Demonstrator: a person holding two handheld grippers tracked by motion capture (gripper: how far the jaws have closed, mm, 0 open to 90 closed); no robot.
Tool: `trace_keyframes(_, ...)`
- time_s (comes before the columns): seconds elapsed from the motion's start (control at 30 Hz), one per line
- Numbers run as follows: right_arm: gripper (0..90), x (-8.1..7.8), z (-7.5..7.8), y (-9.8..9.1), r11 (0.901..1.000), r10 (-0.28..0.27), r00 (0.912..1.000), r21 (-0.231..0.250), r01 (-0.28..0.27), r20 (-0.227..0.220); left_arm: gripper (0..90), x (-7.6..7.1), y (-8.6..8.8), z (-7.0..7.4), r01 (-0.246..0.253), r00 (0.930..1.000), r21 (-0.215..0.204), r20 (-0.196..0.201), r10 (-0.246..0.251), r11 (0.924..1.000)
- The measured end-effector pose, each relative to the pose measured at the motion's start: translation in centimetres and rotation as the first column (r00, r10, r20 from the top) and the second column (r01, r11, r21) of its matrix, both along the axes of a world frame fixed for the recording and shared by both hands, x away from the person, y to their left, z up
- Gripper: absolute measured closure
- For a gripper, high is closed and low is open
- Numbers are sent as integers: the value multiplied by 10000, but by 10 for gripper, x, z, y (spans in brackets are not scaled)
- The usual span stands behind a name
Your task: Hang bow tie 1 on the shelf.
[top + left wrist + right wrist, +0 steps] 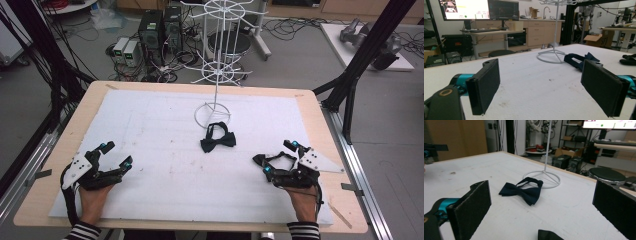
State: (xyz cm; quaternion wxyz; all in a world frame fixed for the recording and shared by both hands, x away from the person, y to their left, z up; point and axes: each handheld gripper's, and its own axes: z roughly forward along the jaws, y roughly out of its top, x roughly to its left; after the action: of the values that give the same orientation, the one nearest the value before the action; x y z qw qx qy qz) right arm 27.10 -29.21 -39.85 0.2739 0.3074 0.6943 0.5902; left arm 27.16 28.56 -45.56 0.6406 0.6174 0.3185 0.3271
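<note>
A dark bow tie (218, 138) lies flat on the white foam mat, just in front of the ring base of a white wire display stand (216, 70). Seen along the right gripper, the bow tie (522, 191) rests ahead of the jaws with the stand base (544, 178) behind it. My left gripper (117, 154) rests open at the near left of the mat, nothing between its fingers. My right gripper (278, 159) rests open at the near right, also holding nothing. In the left gripper view the bow tie (580, 60) lies far ahead to the right beside the stand base (551, 56).
The white mat (165, 165) covers a wooden table (320, 125). Black frame posts (367, 55) rise at the right and left sides. Computers (159, 30), cables and a stool stand on the floor beyond the far edge. A dark scrap (549, 235) shows at the right gripper view's bottom edge.
</note>
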Motion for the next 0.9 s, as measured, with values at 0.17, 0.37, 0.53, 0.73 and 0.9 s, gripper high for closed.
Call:
trace_keyframes(0.17, 11, 11, 13, -2, 9987, 466, 9985, -217, -471, -273, 161, 0, 0, 0, -9, 10000, 3, 2, 9, 10000)
trace_keyframes(0.37, 11, 24, 22, 1, 9916, 949, 9930, -810, -1005, -698, 161, 0, 0, 0, -26, 10000, 17, -1, 26, 10000)
trace_keyframes(0.53, 11, 35, 31, 9, 9772, 1467, 9841, -1395, -1599, -1006, 161, 0, 0, 0, -26, 10000, 32, -2, 26, 10000)
trace_keyframes(0.73, 11, 50, 41, 22, 9463, 2060, 9707, -2274, -2297, -1234, 162, 0, 0, 0, -24, 10000, 23, 0, 24, 10000)
trace_keyframes(0.9, 11, 63, 50, 36, 9080, 2549, 9558, -3038, -2887, -1464, 162, 0, 0, 0, -39, 10000, 24, -3, 39, 10000)
